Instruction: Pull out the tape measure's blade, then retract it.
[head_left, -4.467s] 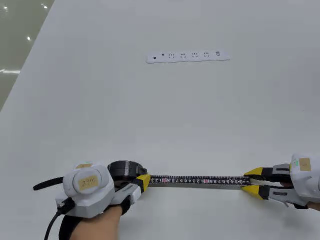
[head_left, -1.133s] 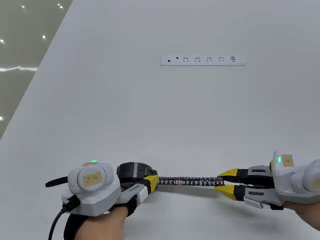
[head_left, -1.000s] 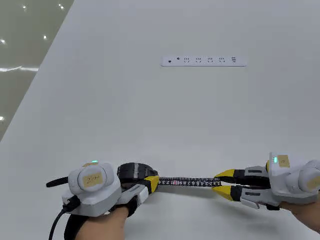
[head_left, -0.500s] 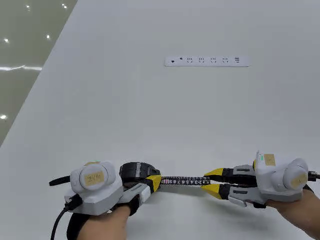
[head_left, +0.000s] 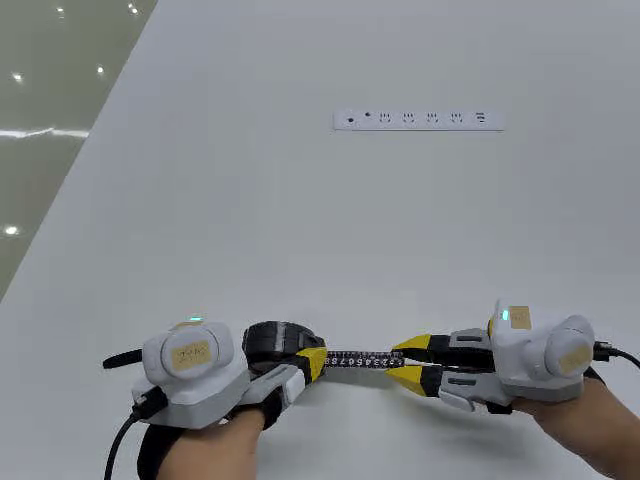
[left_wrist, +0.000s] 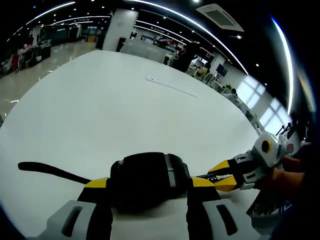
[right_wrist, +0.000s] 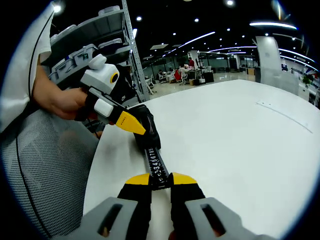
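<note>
- As my right gripper (head_left: 405, 361) has come in from the 3 o'clock side of the head view, the bare run of blade (head_left: 360, 359) has shrunk from a long span to a short strip.
- I take that to mean the pull-out is done and the retraction is well along. Only this last stretch is left to feed back into the tape measure case (head_left: 278, 340).
- My left gripper (head_left: 300, 368) has stayed put. Its jaws are clamped on either flank of the case, which sits low in the head view at about 7 o'clock on the white workbench (head_left: 300, 220).
- My right gripper's jaws are pinched together on the free end of the blade. In the right gripper view the numbered strip (right_wrist: 156, 165) runs from between the tips up toward the case (right_wrist: 145, 120) at 11 o'clock.
- The blade's long axis lies 9-to-3 across the head view. The case mouth faces 3 o'clock, and the blade's free end points the same way, into my right gripper.
- The power strip (head_left: 418, 120) lies well apart at about 1 o'clock, roughly parallel to the blade.
</note>
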